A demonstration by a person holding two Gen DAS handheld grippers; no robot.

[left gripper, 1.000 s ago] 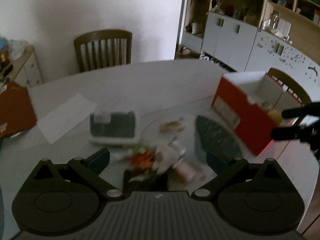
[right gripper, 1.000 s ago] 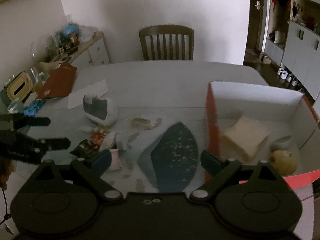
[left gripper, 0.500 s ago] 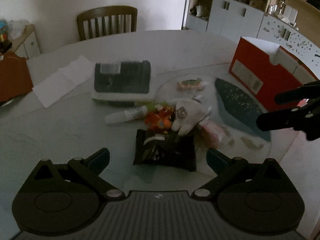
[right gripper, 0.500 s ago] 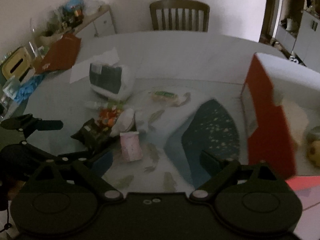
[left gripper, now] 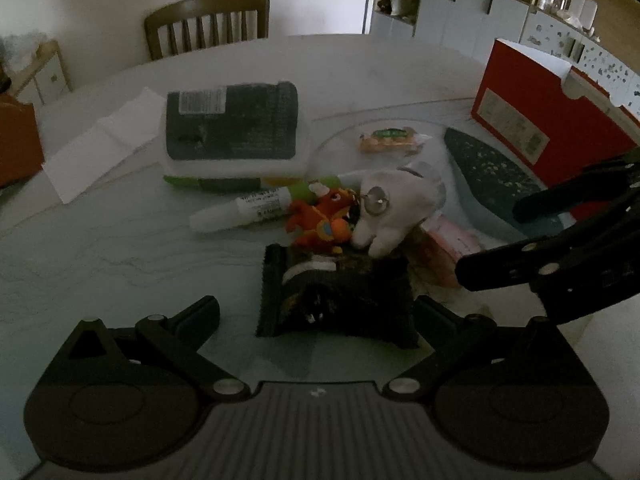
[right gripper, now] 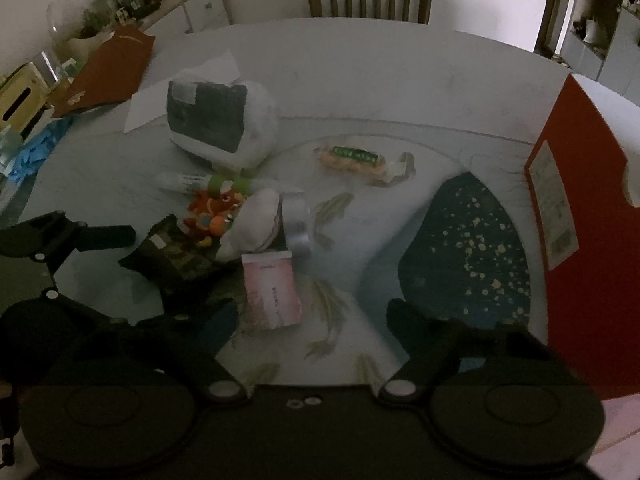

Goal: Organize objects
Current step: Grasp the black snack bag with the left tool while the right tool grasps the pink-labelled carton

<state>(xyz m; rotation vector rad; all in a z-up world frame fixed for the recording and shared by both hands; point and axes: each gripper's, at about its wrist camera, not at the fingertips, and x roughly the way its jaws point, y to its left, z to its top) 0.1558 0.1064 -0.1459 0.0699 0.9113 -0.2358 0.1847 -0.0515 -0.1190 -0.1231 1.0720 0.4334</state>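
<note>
Left gripper (left gripper: 316,312) spread wide, holding nothing, hovering over the table (left gripper: 120,248) with the crinkled black foil snack packet (left gripper: 336,292) lying flat just ahead between its fingers, long axis across the gap; nearer this hand than the other; right gripper (right gripper: 312,316) also empty, jaws just narrowing though parted, flat pink card packet (right gripper: 272,292) just off its left finger; red cardboard box (right gripper: 592,216) off right.

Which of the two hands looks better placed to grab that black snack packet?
Probably the left. In its own view the black snack packet lies between the open left gripper's fingers, just ahead. The right gripper, jaws just narrowing with nothing gripped, lines up with the pink packet instead.
</note>
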